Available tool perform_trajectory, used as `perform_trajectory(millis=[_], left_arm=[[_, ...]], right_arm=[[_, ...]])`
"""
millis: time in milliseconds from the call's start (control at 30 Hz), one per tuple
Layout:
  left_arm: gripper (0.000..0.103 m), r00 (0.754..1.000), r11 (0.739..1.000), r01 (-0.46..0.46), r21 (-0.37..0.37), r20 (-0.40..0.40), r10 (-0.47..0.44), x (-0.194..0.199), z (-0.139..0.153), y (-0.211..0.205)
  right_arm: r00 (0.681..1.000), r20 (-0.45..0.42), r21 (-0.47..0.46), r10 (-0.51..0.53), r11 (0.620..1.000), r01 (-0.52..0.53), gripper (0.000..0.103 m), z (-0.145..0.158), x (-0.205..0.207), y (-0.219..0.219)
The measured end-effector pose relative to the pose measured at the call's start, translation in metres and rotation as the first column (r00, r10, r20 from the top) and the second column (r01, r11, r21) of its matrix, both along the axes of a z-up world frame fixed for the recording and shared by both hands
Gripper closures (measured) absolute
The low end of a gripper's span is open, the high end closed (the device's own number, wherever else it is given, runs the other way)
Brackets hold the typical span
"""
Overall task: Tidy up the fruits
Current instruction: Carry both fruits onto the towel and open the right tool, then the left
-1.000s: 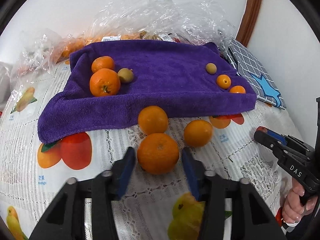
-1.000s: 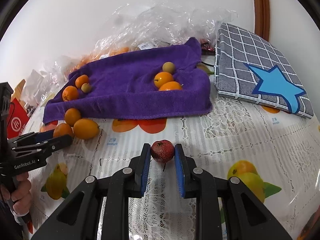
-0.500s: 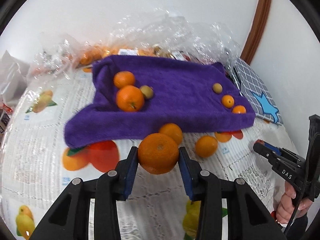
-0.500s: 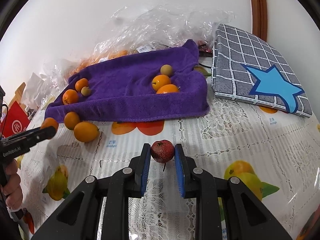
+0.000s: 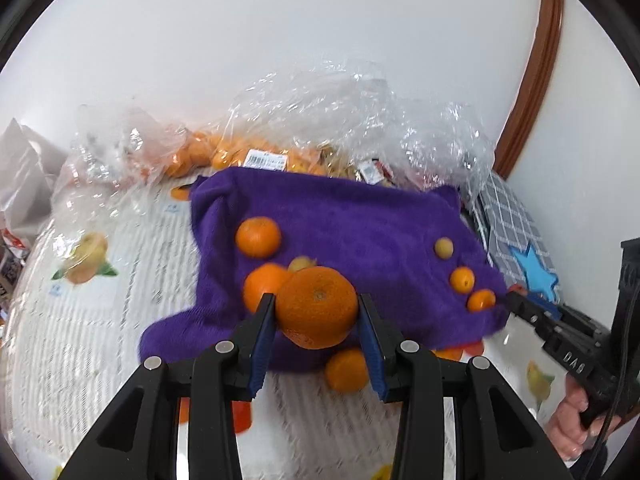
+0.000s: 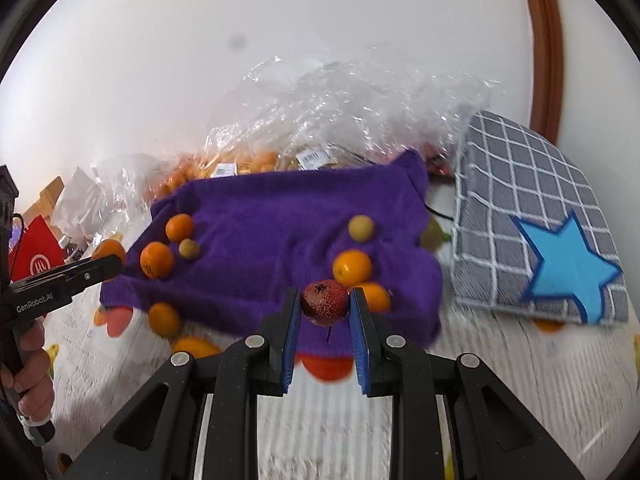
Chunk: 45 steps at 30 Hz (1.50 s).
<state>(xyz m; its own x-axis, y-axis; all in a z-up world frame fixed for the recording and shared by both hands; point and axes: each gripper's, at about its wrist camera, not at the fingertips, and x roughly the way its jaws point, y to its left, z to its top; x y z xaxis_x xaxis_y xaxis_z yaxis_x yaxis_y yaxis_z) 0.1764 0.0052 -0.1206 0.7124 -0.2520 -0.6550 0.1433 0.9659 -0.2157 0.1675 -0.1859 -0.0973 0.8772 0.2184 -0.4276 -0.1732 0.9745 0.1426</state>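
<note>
My left gripper (image 5: 316, 312) is shut on a large orange (image 5: 317, 307), held in the air above the near edge of the purple towel (image 5: 360, 224). On the towel's left side lie two oranges (image 5: 258, 237) and a small yellowish fruit, partly hidden. Its right side holds a small yellow-green fruit (image 5: 444, 248) and two little oranges (image 5: 462, 280). My right gripper (image 6: 325, 308) is shut on a small dark red fruit (image 6: 325, 307), lifted over the towel (image 6: 280, 216) in front of two small oranges (image 6: 352, 267). The left gripper (image 6: 106, 266) shows at the left of that view.
Two oranges (image 6: 164, 319) lie on the fruit-print tablecloth (image 5: 80, 320) before the towel. Clear plastic bags (image 5: 320, 120) with more oranges pile against the wall behind it. A grey checked pad with a blue star (image 6: 536, 232) lies to the right. A red bag (image 6: 38, 256) stands far left.
Both grippers have risen off the tablecloth and moved toward the towel, the left with the large orange, the right with the dark red fruit. Both grips are unchanged.
</note>
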Motion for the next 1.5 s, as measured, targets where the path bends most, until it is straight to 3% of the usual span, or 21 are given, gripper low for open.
perform_trajectory(millis=[200, 400, 733, 1333, 1500], left_arm=[[0.065, 1.0, 1.0, 0.027, -0.011, -0.006, -0.027, 0.029, -0.005, -0.017], [0.065, 0.999, 0.999, 0.049, -0.004, -0.025, -0.049, 0.053, -0.02, -0.031], [0.065, 0.993, 0.994, 0.105, -0.028, -0.048, -0.107, 0.054, -0.038, -0.04], [0.065, 0.994, 0.996, 0.094, -0.007, -0.049, -0.095, 0.054, -0.047, -0.043], [0.064, 0.996, 0.996, 0.087, -0.004, -0.03, -0.087, 0.051, -0.046, -0.042]], right_arm=[[0.999, -0.007, -0.027, 0.049, 0.998, -0.049, 0.079, 0.005, 0.03, 0.008], [0.996, -0.044, -0.037, 0.072, 0.997, -0.074, 0.079, -0.009, 0.053, 0.011], [0.99, -0.09, -0.048, 0.108, 0.992, -0.112, 0.079, -0.026, 0.065, 0.017], [0.993, -0.064, -0.045, 0.095, 0.994, -0.098, 0.078, -0.028, 0.062, 0.017], [0.994, -0.065, -0.024, 0.092, 0.995, -0.094, 0.07, -0.027, 0.059, 0.016]])
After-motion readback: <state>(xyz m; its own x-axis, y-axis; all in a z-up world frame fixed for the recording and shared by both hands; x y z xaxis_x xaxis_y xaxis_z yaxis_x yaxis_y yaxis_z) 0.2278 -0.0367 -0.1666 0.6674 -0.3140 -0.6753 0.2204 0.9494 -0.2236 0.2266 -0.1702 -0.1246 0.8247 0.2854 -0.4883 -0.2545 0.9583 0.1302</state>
